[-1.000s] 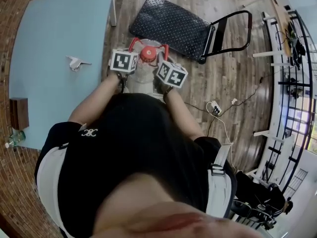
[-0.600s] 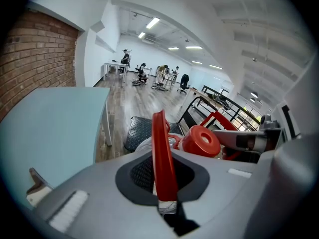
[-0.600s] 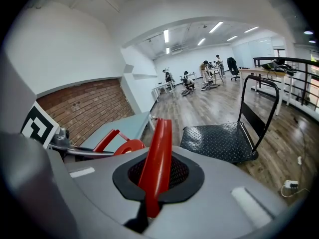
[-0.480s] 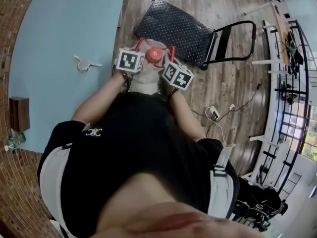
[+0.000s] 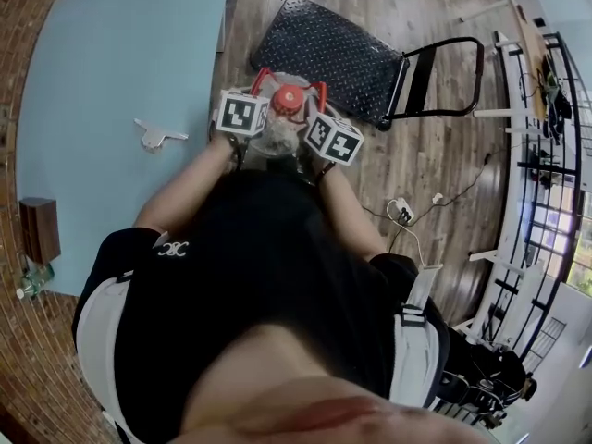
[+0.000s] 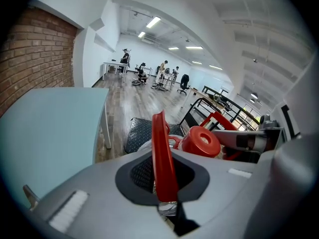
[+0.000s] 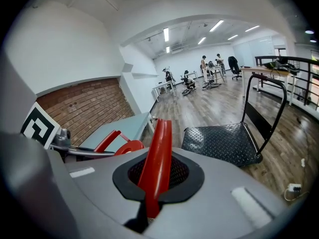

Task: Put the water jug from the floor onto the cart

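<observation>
The water jug (image 5: 274, 137) with its red cap (image 5: 288, 99) hangs between my two grippers, just in front of the person's body. My left gripper (image 5: 252, 91) is shut on the jug's left red handle (image 6: 162, 158). My right gripper (image 5: 314, 95) is shut on the right red handle (image 7: 155, 163). The red cap (image 6: 201, 140) shows between the handles in the left gripper view. The black flat cart (image 5: 328, 46) with its folding push bar (image 5: 444, 72) lies on the wooden floor just beyond the jug; its deck (image 7: 222, 141) is bare.
A large light-blue table (image 5: 120, 81) stands to the left, with a small white object (image 5: 155, 135) on it and a brown box (image 5: 39, 229) at its near edge. A power strip and cables (image 5: 402, 211) lie on the floor to the right. Desks line the right side.
Both grippers with the jug have moved toward the cart; the jug's cap now sits closer to the cart's near edge.
</observation>
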